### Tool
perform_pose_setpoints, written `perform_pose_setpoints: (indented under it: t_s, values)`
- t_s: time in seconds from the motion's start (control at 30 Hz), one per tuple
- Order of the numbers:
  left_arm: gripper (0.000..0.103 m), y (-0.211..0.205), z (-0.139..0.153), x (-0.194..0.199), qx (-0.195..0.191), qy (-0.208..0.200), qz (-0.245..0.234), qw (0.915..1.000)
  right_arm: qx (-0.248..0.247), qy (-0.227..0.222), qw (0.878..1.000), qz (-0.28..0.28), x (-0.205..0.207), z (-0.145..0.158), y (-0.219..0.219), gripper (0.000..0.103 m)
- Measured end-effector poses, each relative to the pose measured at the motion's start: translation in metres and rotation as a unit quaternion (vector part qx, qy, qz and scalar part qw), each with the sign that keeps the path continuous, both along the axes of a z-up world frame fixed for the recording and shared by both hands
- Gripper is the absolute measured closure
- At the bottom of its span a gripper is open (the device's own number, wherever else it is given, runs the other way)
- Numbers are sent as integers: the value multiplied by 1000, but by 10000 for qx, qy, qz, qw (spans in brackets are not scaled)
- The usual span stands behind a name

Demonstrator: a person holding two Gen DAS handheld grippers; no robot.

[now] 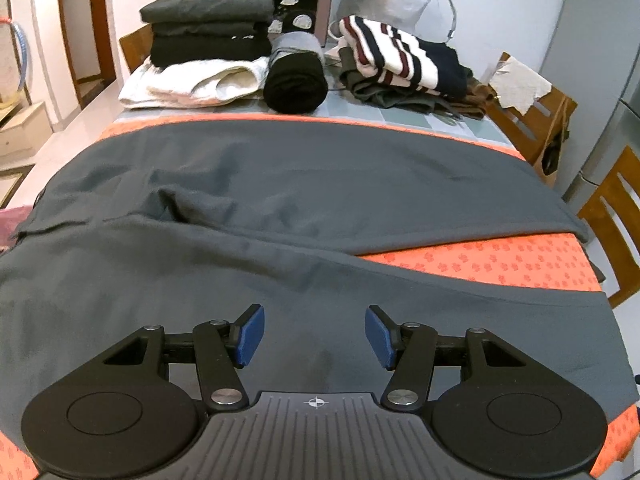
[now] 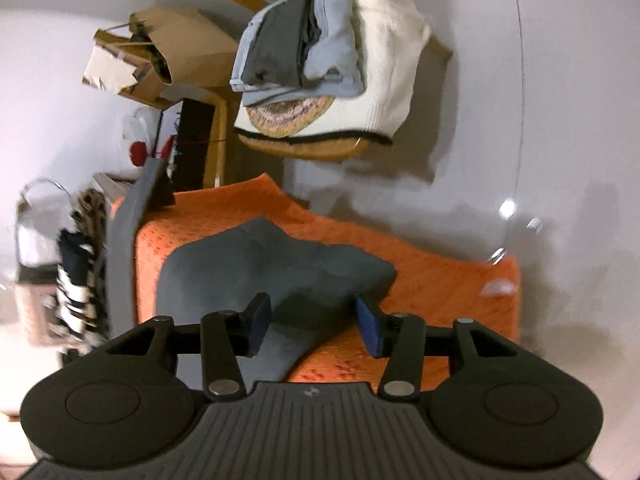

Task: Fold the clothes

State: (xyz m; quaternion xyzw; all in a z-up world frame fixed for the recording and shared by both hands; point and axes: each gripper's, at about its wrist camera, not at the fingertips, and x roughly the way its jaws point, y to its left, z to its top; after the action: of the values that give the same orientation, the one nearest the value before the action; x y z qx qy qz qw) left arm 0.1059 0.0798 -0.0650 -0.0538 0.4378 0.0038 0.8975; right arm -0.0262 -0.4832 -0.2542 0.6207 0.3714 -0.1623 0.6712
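A large dark grey garment [image 1: 280, 184] lies spread over the orange patterned tablecloth [image 1: 500, 260], with a rumpled fold near its left side. My left gripper [image 1: 315, 334] hovers over the garment's near part, open, its blue pads apart with nothing pinched between them. In the blurred right wrist view, one end of the grey garment [image 2: 260, 264] lies folded on the orange cloth [image 2: 420, 264] at the table's corner. My right gripper [image 2: 314, 324] stands open just in front of that end. The fabric shows between and beyond the pads, and they do not press on it.
At the table's far end sit a stack of folded dark clothes [image 1: 208, 28], a white garment [image 1: 192, 80], a black roll [image 1: 296, 80] and a striped sweater [image 1: 400, 56]. Wooden chairs [image 1: 532, 120] stand on the right. A chair piled with clothes [image 2: 320, 60] stands beyond the corner.
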Motion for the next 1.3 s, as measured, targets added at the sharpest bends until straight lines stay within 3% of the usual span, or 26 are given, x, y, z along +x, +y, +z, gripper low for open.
perform_pose_setpoints:
  t_s: [0.07,0.1,0.13,0.2,0.3,0.4,0.5,0.57,0.7,0.83,0.97,1.07,1.17,1.2,1.3]
  values:
    - [44,2,-1,-3,-12,20,67,10000,81,-81,9999,-77,3,0,-1,71]
    - [44,3,-1,-5,-18,25,103,9999,26,-135,9999,-61,4,2,-2,87]
    - [44,4,-2,-7,-24,30,138,9999,-87,-265,9996,-14,7,8,-2,98]
    - [44,7,-2,-9,-42,31,230,9997,-358,-510,9980,118,12,20,-1,100]
    - [44,11,-1,-13,-53,14,342,9994,-1182,-740,9878,692,32,54,12,100]
    - [44,14,3,-15,-108,-41,427,9990,-2163,-1057,9586,1524,60,101,39,100]
    - [44,16,8,-15,-193,-122,487,9986,-2973,-1476,9113,2434,90,145,76,101]
    - [44,16,12,-14,-314,-185,525,9980,-3403,-1736,8726,3045,109,168,104,101]
    - [44,16,21,-12,-634,-304,573,9959,-3712,-2218,7926,4300,141,193,168,101]
    - [43,13,25,-9,-1057,-340,485,9926,-3556,-2439,7146,5508,161,192,237,101]
    - [40,8,19,-8,-1264,-255,420,9908,-3034,-2422,6552,6481,165,177,298,100]
    - [40,5,9,-10,-1263,-110,419,9910,-2843,-2274,6092,7045,162,167,322,92]
    - [40,1,-4,-12,-1279,55,428,9908,-2794,-2305,6035,7104,162,175,318,81]
    - [40,0,-8,-11,-1316,114,434,9903,-2774,-2305,6050,7098,162,178,314,67]
    - [40,-5,-20,-8,-1469,273,431,9878,-2693,-2238,6341,6894,161,183,288,65]
